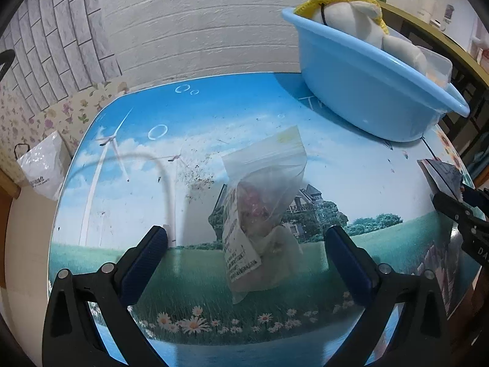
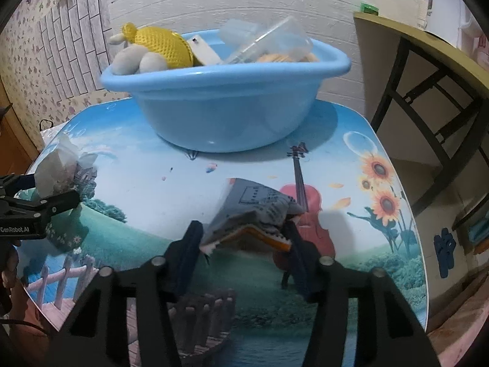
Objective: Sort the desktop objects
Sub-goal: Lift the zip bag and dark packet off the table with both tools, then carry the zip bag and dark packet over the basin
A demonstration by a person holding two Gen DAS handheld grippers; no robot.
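Observation:
A clear zip bag (image 1: 259, 214) with a printed label and pink contents lies on the picture-printed table (image 1: 152, 168), between the wide-open fingers of my left gripper (image 1: 244, 244); it does not touch either pad. My right gripper (image 2: 244, 238) is shut on a grey-and-orange packet (image 2: 253, 214) and holds it just above the table; the packet also shows at the right edge of the left wrist view (image 1: 440, 171). The bag also shows in the right wrist view (image 2: 61, 168). A light blue basin (image 2: 220, 98) stands at the back of the table.
The basin (image 1: 366, 91) holds a yellow-and-white plush toy (image 2: 152, 49), a clear plastic box (image 2: 269, 39) and other items. A dark-framed table (image 2: 428, 76) stands at the right. A white bag (image 1: 42, 165) sits on the floor at the left. Crumbs (image 1: 198, 177) lie on the tabletop.

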